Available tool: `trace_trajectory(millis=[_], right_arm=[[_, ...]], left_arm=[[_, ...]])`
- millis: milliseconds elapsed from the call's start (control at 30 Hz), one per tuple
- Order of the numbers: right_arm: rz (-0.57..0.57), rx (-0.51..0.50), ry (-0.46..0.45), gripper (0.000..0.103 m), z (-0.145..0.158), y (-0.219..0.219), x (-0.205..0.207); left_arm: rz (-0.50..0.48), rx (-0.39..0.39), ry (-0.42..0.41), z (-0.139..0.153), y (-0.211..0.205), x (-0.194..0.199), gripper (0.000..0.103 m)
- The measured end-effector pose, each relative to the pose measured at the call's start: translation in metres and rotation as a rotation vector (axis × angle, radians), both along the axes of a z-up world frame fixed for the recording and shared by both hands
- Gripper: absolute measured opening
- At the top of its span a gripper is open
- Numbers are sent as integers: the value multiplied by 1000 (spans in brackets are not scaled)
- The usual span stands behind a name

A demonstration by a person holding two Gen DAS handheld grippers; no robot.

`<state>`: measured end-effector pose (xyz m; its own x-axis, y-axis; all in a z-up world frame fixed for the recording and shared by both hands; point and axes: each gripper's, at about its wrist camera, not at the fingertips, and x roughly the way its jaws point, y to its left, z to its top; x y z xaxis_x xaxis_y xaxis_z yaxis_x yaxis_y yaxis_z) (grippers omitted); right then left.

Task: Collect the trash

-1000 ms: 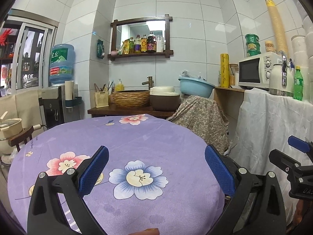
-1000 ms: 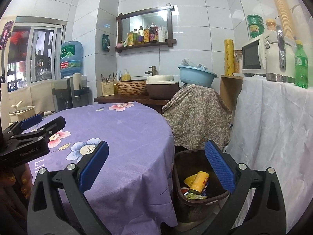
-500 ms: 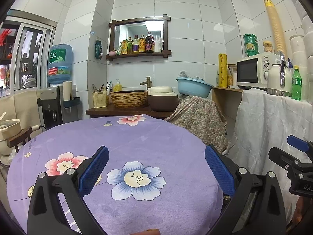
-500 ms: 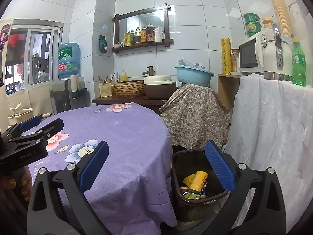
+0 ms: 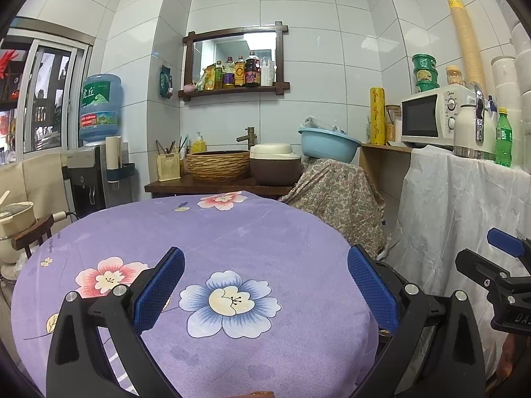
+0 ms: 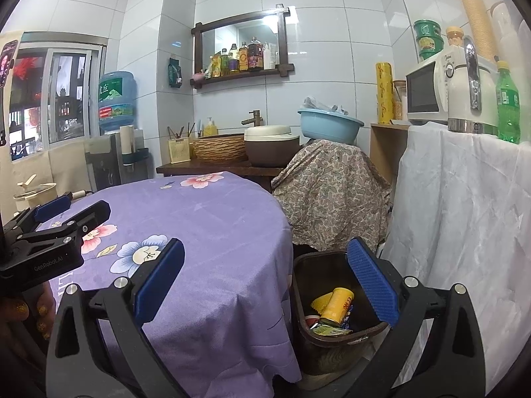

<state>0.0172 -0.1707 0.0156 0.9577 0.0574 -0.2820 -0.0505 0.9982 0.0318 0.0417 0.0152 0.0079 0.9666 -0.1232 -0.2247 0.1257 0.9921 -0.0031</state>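
Trash is all sitting in the dark brown plastic bin [image 6: 327, 331] at the lower right of my right wrist view, just beside the round table with the purple flowered cloth [image 6: 212, 232]: a yellow can [image 6: 337, 306] lying tilted on top of some wrappers. My right gripper [image 6: 265, 285] has its blue pads spread wide, nothing held. Left gripper [image 5: 265, 287] is spread wide too, over the cloth. Versus a second ago, barely any change, both views just drifted slightly.
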Motion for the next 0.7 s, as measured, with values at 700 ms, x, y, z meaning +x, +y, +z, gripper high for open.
trace_trajectory(millis=[700], right_arm=[[-9,6,10,97,-3,-3,0]], left_arm=[[2,8,3,-2,1,2,98]])
